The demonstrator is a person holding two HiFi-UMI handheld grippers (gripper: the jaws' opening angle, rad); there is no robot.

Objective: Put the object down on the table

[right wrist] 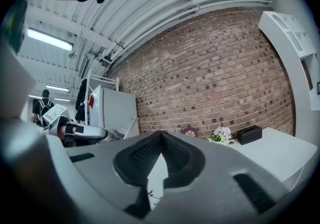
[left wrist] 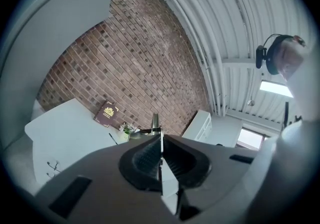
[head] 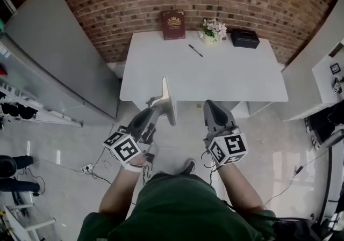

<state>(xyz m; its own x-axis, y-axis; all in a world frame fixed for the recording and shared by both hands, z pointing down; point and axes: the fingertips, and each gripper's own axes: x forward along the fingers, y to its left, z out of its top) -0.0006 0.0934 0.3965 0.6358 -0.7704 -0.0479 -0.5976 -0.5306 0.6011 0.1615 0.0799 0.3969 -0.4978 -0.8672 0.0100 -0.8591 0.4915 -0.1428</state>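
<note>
My left gripper [head: 155,108] is shut on a thin, flat, light grey slab [head: 168,99]. The slab stands on edge in the air, over the near edge of the white table [head: 231,76]. In the left gripper view the slab [left wrist: 156,127] shows edge-on as a narrow strip pinched between the pads of the left gripper [left wrist: 160,139]. My right gripper [head: 211,108] hovers beside it to the right, in front of the table. In the right gripper view the right gripper [right wrist: 161,136] has its jaws together with nothing between them.
At the table's back edge are a dark red book [head: 173,24], a small bunch of flowers [head: 214,29] and a black box [head: 244,37], with a pen [head: 195,50] nearer the middle. A brick wall runs behind. Grey panels [head: 54,57] stand left and white furniture [head: 322,81] right.
</note>
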